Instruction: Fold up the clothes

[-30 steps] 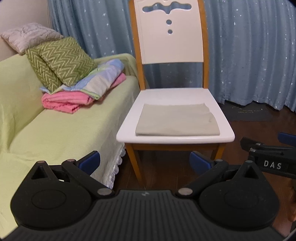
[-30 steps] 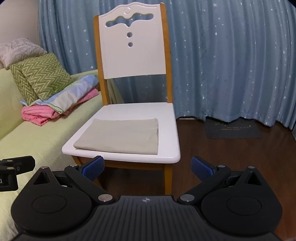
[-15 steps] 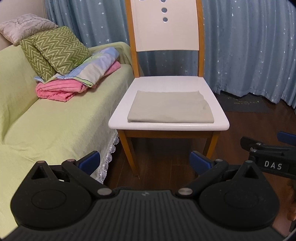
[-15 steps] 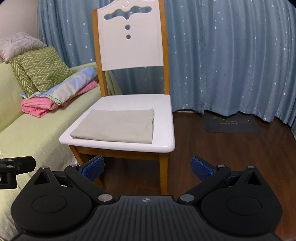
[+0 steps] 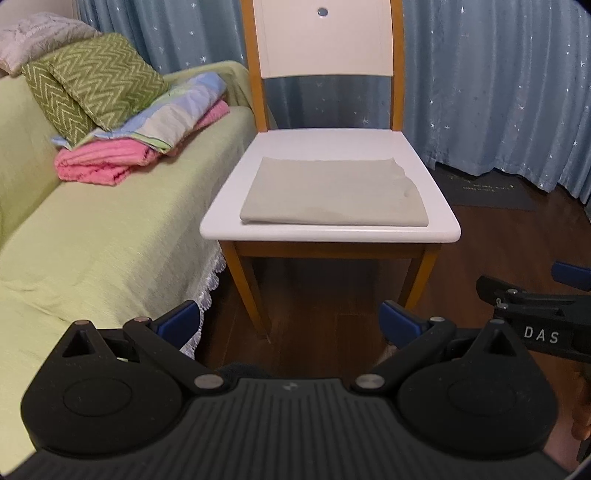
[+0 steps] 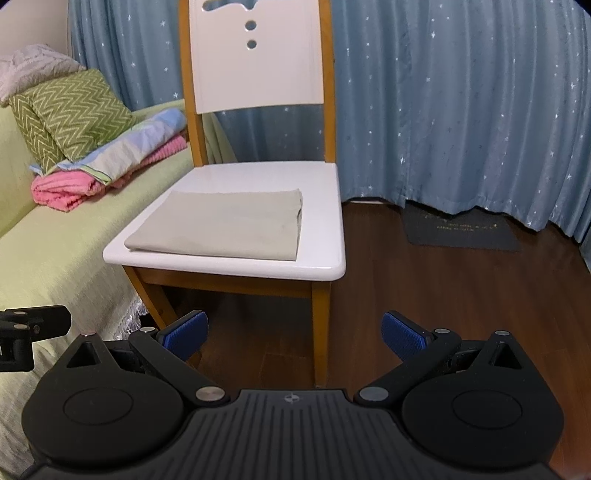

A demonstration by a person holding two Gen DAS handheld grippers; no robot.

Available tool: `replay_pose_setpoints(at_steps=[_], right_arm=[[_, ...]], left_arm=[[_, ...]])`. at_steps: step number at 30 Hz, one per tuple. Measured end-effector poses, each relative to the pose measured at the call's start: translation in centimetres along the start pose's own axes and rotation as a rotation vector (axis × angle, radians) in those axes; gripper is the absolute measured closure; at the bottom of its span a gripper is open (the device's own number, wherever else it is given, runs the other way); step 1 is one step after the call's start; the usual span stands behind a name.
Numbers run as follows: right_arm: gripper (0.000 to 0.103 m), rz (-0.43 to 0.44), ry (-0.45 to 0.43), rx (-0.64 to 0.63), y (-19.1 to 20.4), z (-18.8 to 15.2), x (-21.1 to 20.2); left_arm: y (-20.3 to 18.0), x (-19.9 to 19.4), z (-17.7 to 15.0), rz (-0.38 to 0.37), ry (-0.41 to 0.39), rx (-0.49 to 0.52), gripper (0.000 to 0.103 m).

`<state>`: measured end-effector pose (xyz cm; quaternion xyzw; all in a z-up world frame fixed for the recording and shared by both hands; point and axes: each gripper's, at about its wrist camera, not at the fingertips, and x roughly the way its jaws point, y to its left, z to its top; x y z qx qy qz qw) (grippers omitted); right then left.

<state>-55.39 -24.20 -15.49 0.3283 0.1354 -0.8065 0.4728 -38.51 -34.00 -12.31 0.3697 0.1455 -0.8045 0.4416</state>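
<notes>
Left wrist view shows the left gripper (image 5: pixel 288 321) spread wide, and a rumpled right edge on the folded beige cloth (image 5: pixel 332 192) lying on the chair seat (image 5: pixel 332 232); right wrist view shows the right gripper (image 6: pixel 293 334) likewise spread and empty, plus the backrest cutouts (image 6: pixel 251 26).

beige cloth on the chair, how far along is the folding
Done: the beige cloth lies as a flat, squared rectangle on the chair seat, so it looks already folded at least once. In hand: nothing; the left gripper and right gripper are both open and empty, short of the chair. Left: possibly another fold; whether the pile on the sofa counts can't be told.
</notes>
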Motion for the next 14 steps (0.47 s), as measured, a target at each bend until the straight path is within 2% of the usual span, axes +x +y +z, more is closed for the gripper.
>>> replay_pose_setpoints(at_steps=[14], right_arm=[[0.000, -0.011, 0.051, 0.006, -0.4, 0.1, 3.4]], left_arm=[[-0.1, 4.0, 1.0, -0.048, 0.028, 0.009, 0.001]])
